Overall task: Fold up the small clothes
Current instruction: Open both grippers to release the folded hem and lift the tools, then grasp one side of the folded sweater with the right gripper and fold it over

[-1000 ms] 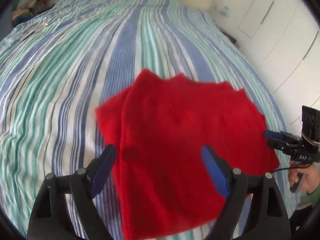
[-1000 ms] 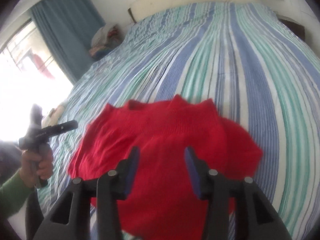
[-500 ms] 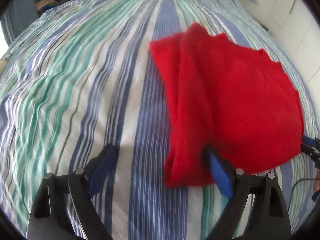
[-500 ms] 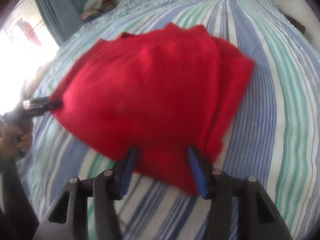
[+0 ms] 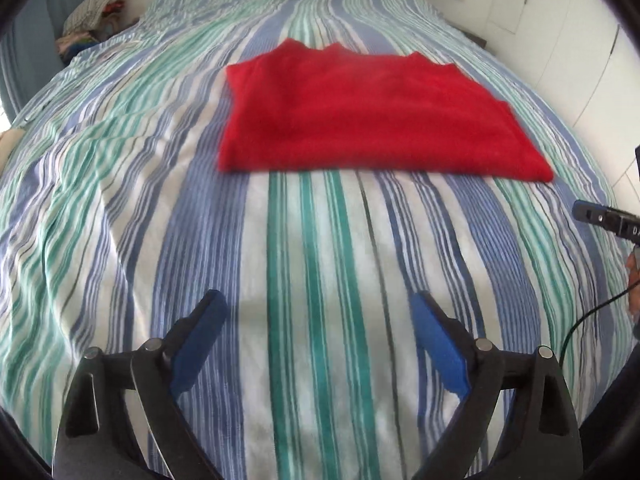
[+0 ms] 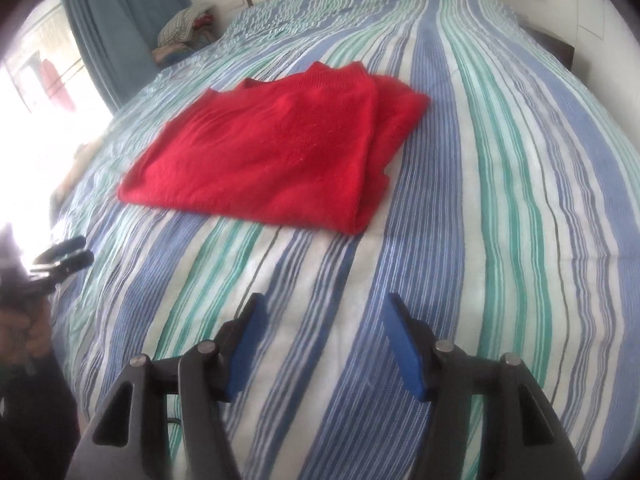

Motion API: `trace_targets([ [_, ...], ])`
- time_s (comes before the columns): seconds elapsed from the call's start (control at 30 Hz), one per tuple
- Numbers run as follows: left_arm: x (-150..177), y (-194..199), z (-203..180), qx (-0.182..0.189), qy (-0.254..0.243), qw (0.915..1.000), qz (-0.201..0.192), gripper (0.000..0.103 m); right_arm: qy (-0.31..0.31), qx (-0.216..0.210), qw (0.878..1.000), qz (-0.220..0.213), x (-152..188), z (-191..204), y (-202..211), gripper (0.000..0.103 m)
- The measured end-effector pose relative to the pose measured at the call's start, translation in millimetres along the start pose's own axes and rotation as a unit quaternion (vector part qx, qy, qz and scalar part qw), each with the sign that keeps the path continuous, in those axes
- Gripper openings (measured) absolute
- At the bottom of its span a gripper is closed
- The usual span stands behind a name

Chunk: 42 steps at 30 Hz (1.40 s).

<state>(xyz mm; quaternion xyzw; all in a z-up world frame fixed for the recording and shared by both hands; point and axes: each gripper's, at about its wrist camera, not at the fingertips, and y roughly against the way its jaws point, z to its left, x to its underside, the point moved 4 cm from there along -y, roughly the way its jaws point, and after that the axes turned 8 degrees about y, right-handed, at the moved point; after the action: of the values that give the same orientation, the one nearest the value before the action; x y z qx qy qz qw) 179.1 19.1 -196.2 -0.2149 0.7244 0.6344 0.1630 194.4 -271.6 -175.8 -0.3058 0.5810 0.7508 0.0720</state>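
Both claws spread and empty above the striped bedspread, apart from the folded red garment.

The left gripper [image 5: 314, 330] has just been widening its blue-padded jaws, nothing between them; the right gripper [image 6: 323, 334] has likewise just been opening, empty. Beyond them, the folded red knitted sweater [image 5: 360, 120] lies flat on the blue, green and white striped bedspread [image 5: 120, 200].

Left gripper [image 5: 316, 312] tilted downward over the bedspread [image 5: 320, 248], jaws spread wide after just opening further, nothing between the blue pads [image 5: 438, 340]. Right gripper [image 6: 322, 320] likewise tilted downward over the bedspread, jaws parted more narrowly, also just opened further, nothing between its pads [image 6: 404, 348]. Each gripper shows at the edge of the other's view, gripped by a hand [image 6: 24, 328], apart from the bedspread's middle.
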Motion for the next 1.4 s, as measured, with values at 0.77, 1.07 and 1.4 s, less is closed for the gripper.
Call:
trace_targets([
  [0.77, -1, -7, 3, -0.043, -0.025, 0.9987, -0.008, 0.094, -0.156, -0.054, 0.986, -0.017, -63, -79, -34, 0.061],
  [1.07, -12, 30, 29, -0.031, 0.010, 0.9988, -0.037, 0.094, -0.285, -0.102, 0.952, -0.049, -80, -111, -62, 0.061],
  [1.4, -15, 23, 76, -0.025, 0.093, 0.9945, -0.041, 0.094, -0.226, -0.054, 0.972, -0.020, -132, -59, -78, 0.009],
])
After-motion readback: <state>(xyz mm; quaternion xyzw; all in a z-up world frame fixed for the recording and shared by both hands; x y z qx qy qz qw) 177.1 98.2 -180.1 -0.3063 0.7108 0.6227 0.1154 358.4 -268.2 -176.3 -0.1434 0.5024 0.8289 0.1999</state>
